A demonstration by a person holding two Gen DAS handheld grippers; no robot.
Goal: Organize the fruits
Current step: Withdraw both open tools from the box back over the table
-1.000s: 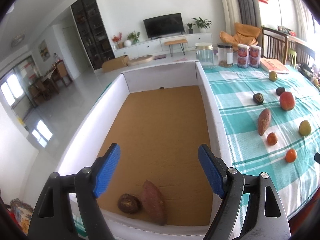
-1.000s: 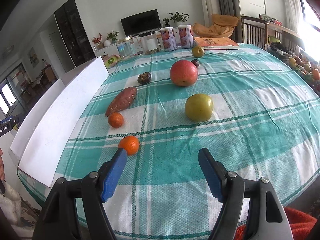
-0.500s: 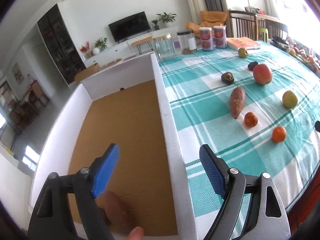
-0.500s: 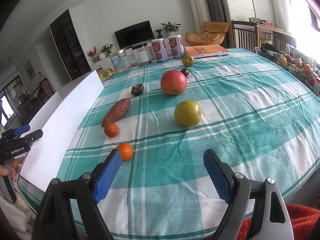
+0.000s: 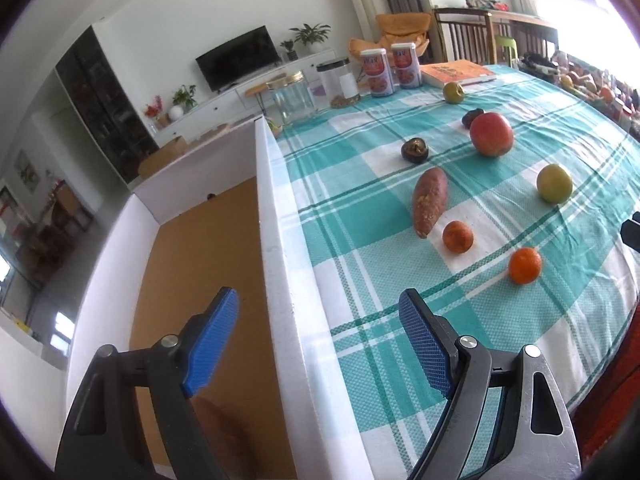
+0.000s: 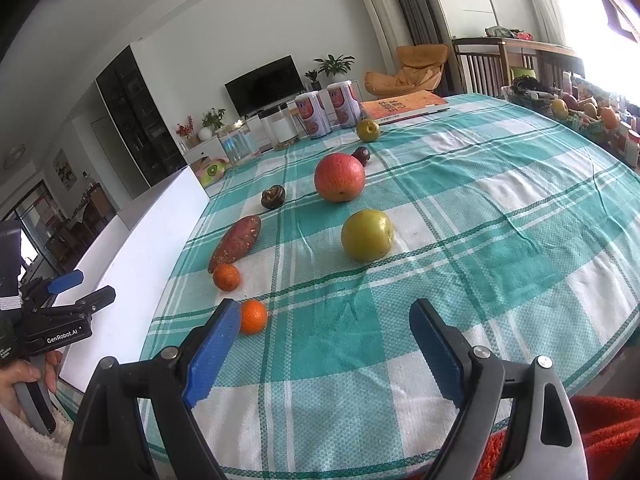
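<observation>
Fruits spread on the checked surface (image 6: 500, 216), both tongs spread wide and empty.

Only in the left wrist view is the brown floor of the white box (image 5: 276, 240) seen; the left tongs (image 5: 318, 344) are held astride its right wall. Only in the right wrist view is the hand (image 6: 24, 376) gripping the left tongs seen. The right tongs (image 6: 320, 344) are held low over the near edge, the nearest orange (image 6: 253, 316) just beside the left pad. The sweet potato (image 6: 235, 243), yellow-green fruit (image 6: 367, 234) and red fruit (image 6: 339, 177) lie beyond.

Left wrist view: above box wall (image 5: 276, 280), fingers astride it, facing far jars. Right wrist view: low over tablecloth (image 6: 460, 240). Shared: sweet potato (image 5: 429, 200) (image 6: 236, 243) beyond fingertips.
</observation>
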